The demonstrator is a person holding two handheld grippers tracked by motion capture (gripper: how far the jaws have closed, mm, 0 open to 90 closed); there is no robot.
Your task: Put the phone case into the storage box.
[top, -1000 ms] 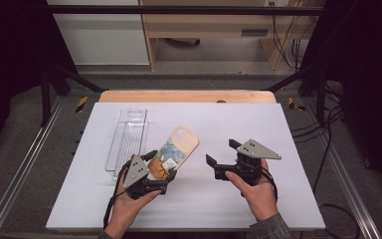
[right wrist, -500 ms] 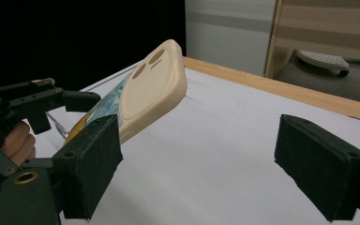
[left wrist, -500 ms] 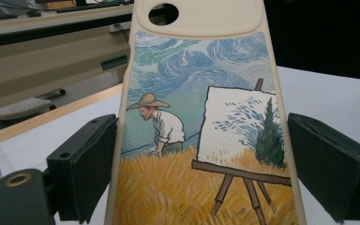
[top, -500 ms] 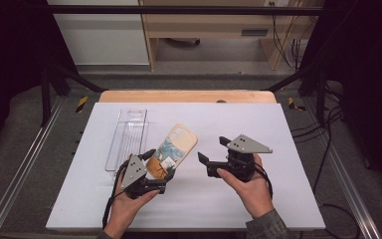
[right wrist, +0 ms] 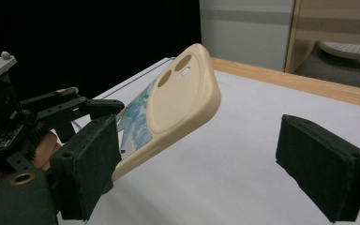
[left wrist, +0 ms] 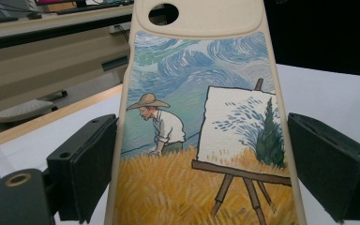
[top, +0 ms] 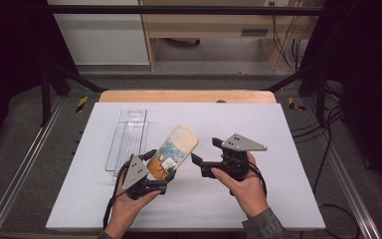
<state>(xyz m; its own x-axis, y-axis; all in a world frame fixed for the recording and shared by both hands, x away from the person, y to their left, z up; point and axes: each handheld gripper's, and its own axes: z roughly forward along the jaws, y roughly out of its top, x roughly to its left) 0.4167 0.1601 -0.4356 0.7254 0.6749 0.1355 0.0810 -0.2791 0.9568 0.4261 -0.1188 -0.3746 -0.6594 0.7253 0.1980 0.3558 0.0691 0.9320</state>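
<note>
Cream-coloured and painted with a scene of a man in a straw hat at an easel, a phone case [top: 173, 151] is held up off the white worktop [top: 288, 144] in the high view, tilted with its camera end pointing away from the person. The left tool [top: 155, 168] clamps the case's near end, with the person's left hand [top: 129, 204] wrapped around the tool's body. The right tool [top: 205, 155] sits just to the right of the case, apart from it, its jaws standing wide with nothing between them; they have just closed a little. The right hand [top: 243, 186] holds it above the worktop. A clear plastic tray [top: 127, 137] lies flat on the worktop to the left of the case, near the far edge. Seen from the left gripper view, the phone case [left wrist: 201, 126] fills the middle, its painted back facing the camera, and the two black pads [left wrist: 86, 166] sit against its long edges, one on each side. Seen from the right gripper view, the case [right wrist: 178, 105] slants upward at the left, two lens holes near its raised end, while the left tool [right wrist: 82, 110] grips its lower end; the right tool's own pads [right wrist: 326, 164] stand far apart, over bare worktop [right wrist: 234, 159].
</note>
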